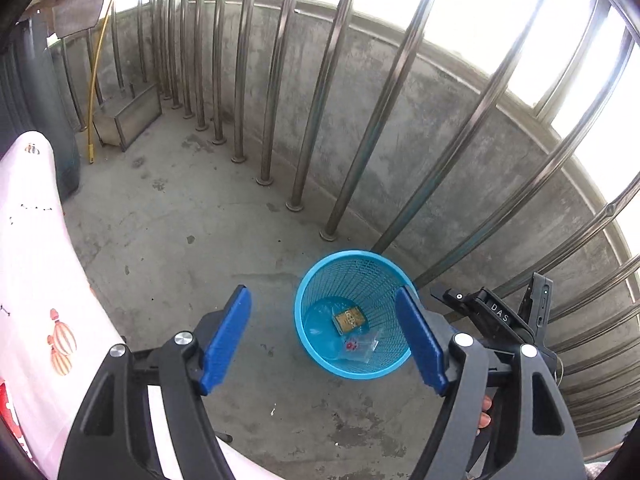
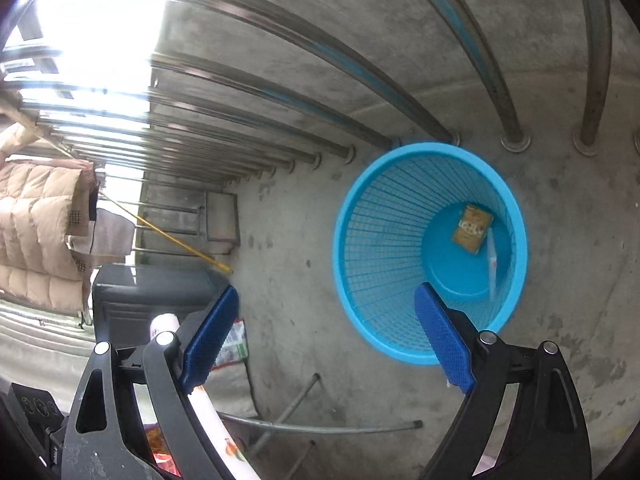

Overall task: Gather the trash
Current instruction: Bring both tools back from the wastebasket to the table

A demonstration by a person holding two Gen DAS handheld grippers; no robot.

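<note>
Much of the scene is cut off or bent by the fisheye lenses: the pale printed cloth (image 1: 36,280) runs out of the left wrist view at its left edge, and what it covers cannot be made out; in the right wrist view the green-and-red packet (image 2: 234,344) on the concrete floor (image 1: 180,248) is partly hidden behind a blue finger pad, so its print is unreadable. The blue mesh wastebasket (image 1: 316,280) stands on the floor just beside the metal railing bars (image 1: 276,80), and its right rim is covered in the left wrist view by a pad. Inside it, on the bottom, lie a small tan printed packet (image 1: 350,319) and a clear plastic wrapper (image 1: 360,346) with a red spot; in the right wrist view the wrapper is seen edge-on and blurred, so its shape is hard to tell. The left gripper (image 1: 323,342) hangs above the basket with its jaws spread wide and nothing between them. The right gripper (image 2: 324,340) is likewise spread wide and empty, one pad lying over the basket's near rim in the picture; whether it touches the rim cannot be told. A quilted beige jacket (image 2: 36,232) hangs at the left.
</note>
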